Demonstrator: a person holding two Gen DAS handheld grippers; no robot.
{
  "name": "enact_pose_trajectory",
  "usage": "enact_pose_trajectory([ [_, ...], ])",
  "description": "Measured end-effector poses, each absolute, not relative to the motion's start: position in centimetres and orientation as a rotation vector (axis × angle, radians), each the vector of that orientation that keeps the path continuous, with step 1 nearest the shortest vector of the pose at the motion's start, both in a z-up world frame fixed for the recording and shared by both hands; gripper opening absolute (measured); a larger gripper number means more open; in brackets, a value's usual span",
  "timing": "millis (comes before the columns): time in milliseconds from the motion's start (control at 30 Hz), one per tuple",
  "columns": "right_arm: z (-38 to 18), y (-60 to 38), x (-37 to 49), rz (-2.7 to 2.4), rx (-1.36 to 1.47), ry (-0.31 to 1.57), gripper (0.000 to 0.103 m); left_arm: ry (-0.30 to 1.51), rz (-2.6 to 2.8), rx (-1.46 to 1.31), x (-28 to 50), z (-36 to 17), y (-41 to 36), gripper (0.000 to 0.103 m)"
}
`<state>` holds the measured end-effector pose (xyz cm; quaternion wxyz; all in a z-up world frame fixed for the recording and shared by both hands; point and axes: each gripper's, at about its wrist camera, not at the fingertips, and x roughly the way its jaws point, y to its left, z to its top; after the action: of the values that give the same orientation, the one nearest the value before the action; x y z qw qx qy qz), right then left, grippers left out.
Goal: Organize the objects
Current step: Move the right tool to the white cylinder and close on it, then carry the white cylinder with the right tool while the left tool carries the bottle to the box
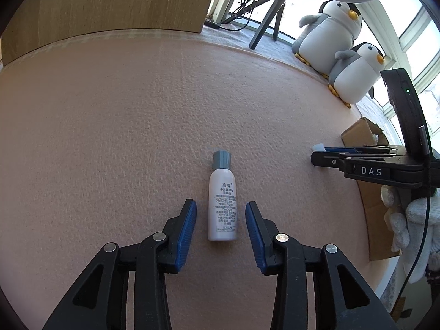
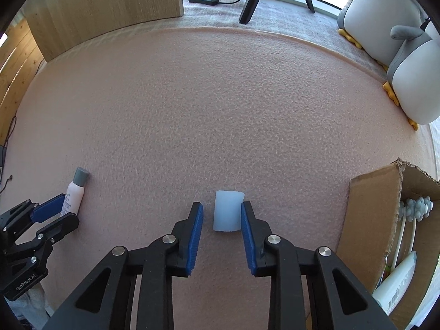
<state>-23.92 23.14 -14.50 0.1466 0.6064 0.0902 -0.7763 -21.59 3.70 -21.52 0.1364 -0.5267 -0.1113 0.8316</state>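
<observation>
On the pink felt-covered tabletop (image 1: 110, 137), a small white bottle (image 1: 222, 206) lies flat on its side, its long axis running straight away from the left wrist camera, its grey cap (image 1: 221, 159) pointing away and its flat base toward the lens. Printed text runs down its upper face. The left tongs (image 1: 220, 217) stand apart, one blue pad on each side of the bottle's lower half, with a clear gap between each pad and the bottle.

Off to the right, a small pale, translucent cap (image 2: 227, 211) lies on the felt, its long axis also pointing away from the right wrist camera. The right tongs (image 2: 222, 220) are apart around it: the right pad sits at or just beside the cap's edge, the left pad a little clear of it. Whether the right pad touches cannot be told.

From the right wrist view, the bottle lies well to the left of the cap, tilted slightly, grey end farthest away. A cardboard box (image 2: 368, 220) sits at the right edge of the tabletop, holding a white tube and some pale items. Two plush penguins (image 1: 341, 52) stand at the far right by the window, and a tripod (image 1: 272, 11) stands behind the felt.
</observation>
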Motion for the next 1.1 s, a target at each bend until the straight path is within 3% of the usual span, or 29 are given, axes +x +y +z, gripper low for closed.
enact_pose_trajectory([
  [33, -14.4, 23.2, -23.8, -2.239, 1.735, 0.249, 0.021, -0.301, 2.416, -1.527, -21.6, -21.5, 4.0, 0.052],
  [167, -14.1, 23.1, -23.4, -2.248, 1.694, 0.177, 0.011, -0.239, 2.441, -1.530, -21.7, -21.3, 4.6, 0.051],
  [200, -14.0, 23.6, -23.0, -2.250, 1.688, 0.169, 0.011, -0.226, 2.452, -1.530, -21.7, -21.3, 4.6, 0.049],
  [267, -13.9, 24.8, -21.9, -2.261, 1.679, 0.150, 0.009, -0.188, 2.472, -1.536, -21.9, -21.3, 4.7, 0.028],
  [333, -13.6, 25.0, -21.4, -2.272, 1.666, 0.122, 0.008, -0.193, 2.472, -1.544, -21.9, -21.4, 4.5, 0.022],
  [767, -10.7, 28.2, -21.5, -2.304, 1.500, -0.121, 0.008, -0.290, 2.496, -1.523, -21.4, -19.1, 4.0, 0.022],
  [1100, -6.1, 35.1, -17.5, -2.444, 1.372, -0.156, 0.008, -0.231, 2.430, -1.390, -22.0, -15.3, 11.8, 0.022],
])
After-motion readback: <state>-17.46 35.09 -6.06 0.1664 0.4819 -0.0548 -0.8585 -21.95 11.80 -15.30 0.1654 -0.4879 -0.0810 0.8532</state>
